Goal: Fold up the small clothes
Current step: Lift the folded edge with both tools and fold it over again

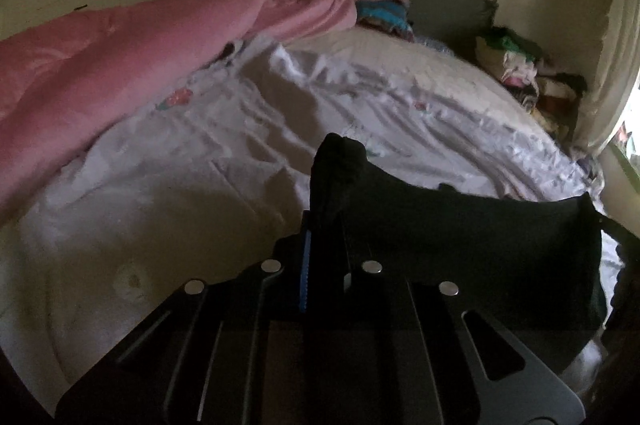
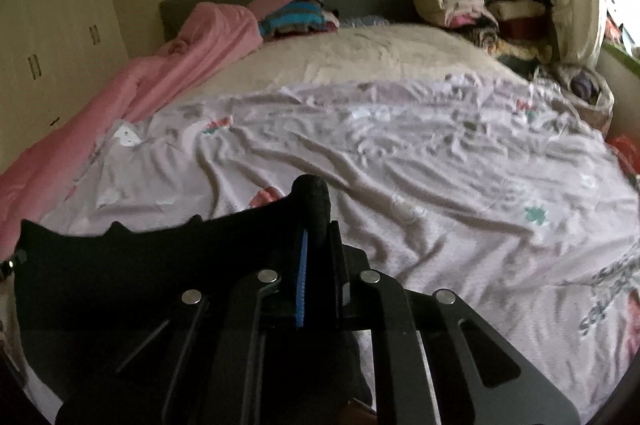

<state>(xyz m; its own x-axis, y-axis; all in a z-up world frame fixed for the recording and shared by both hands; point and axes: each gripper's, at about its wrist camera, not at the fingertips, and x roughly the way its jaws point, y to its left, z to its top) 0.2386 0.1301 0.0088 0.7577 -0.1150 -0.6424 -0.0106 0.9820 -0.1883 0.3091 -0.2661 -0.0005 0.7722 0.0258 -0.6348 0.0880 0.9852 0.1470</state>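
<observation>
Matt black cloth garment (image 1: 460, 225), wrinkled pale cotton-like sheet (image 2: 400, 153), soft pink quilt (image 1: 100, 65)

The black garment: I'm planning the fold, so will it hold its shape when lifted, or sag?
Likely floppy: the black garment bunches above the left claw and right claw and dips between them. Probably light, since small pinches at two corners carry it. Once laid on the wrinkled sheet, it may crease rather than slide.

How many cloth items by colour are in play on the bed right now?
Black: 1, black garment, stretched between left tool and right tool
Pink: 1, pink quilt
Pale printed: 1, bedsheet
Total: 3
Far clothes piles not counted.
</observation>
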